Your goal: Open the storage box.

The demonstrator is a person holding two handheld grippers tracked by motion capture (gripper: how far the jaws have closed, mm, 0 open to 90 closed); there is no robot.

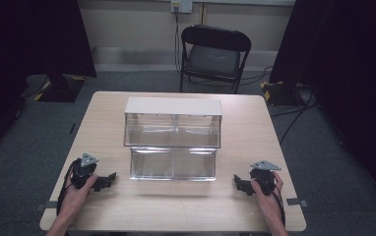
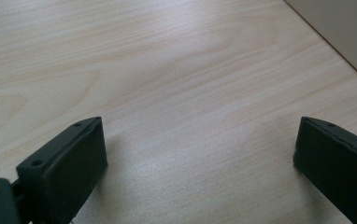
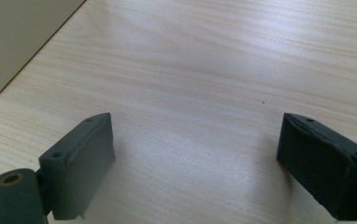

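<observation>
Flanking the clear bin (image 1: 172, 142) overhead, both tools (image 2: 200, 154) (image 3: 195, 154) agape over seemingly bare table (image 3: 204, 70).

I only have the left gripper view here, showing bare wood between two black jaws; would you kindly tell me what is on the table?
Observer: A clear two-tier bin organiser with a pale lid stands at the table's middle, seen from the high view.
Operator: Thank you. Is anything inside it?
Observer: Its clear compartments look empty from above, though glare makes that hard to confirm.
Operator: And where is the other gripper?
Observer: The right gripper rests on the table by the organiser's right front, jaws wide apart in its own view, nothing between them.
Operator: And mine?
Observer: The left gripper lies opposite, at the organiser's left front, pointing inward.
</observation>
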